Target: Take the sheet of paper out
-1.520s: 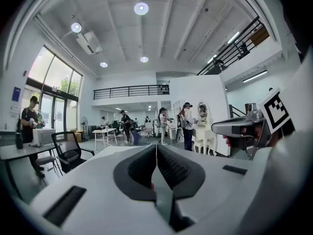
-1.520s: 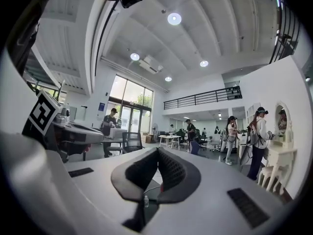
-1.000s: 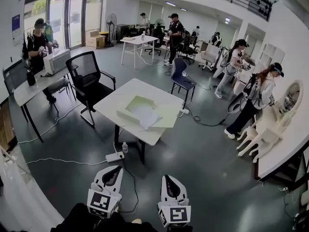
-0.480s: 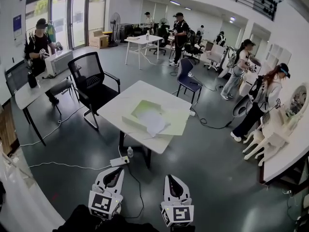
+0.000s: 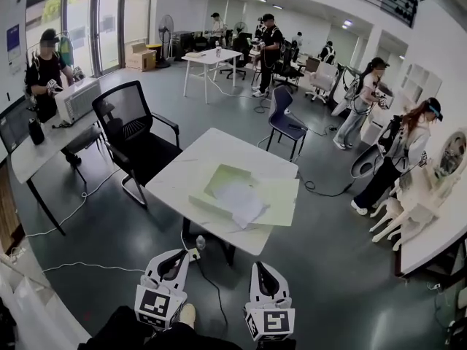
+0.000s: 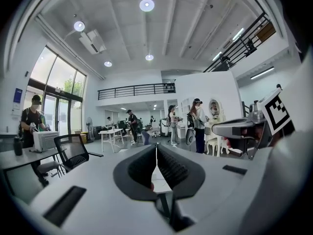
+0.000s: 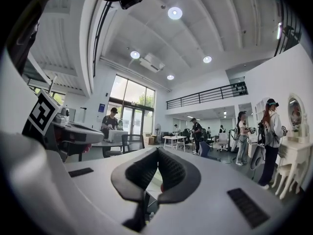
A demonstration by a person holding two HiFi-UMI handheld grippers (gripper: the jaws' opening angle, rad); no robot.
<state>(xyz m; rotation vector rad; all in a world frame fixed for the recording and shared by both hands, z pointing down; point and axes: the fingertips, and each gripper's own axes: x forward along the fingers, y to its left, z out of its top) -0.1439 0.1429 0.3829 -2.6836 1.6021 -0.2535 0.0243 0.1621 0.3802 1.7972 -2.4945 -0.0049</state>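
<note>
A white sheet of paper (image 5: 238,198) lies across a shallow pale green open box (image 5: 219,181) on the white table (image 5: 191,168) ahead of me. Both grippers are held low at the bottom of the head view, short of the table's near edge and apart from it. The left gripper (image 5: 175,258) is shut with nothing between its pads, and in the left gripper view its jaws (image 6: 156,149) meet in a thin line. The right gripper (image 5: 260,273) is likewise shut and empty, seen closed in the right gripper view (image 7: 157,151).
A black mesh chair (image 5: 135,133) stands left of the table and a blue chair (image 5: 282,119) behind it. A cable and power strip (image 5: 195,252) with a small bottle lie on the floor under the near edge. A desk (image 5: 40,144) runs along the left; several people stand around the room.
The table with the box and paper has come nearer and lower in the head view as I moved toward it. Both grippers keep their pose and stay shut.
</note>
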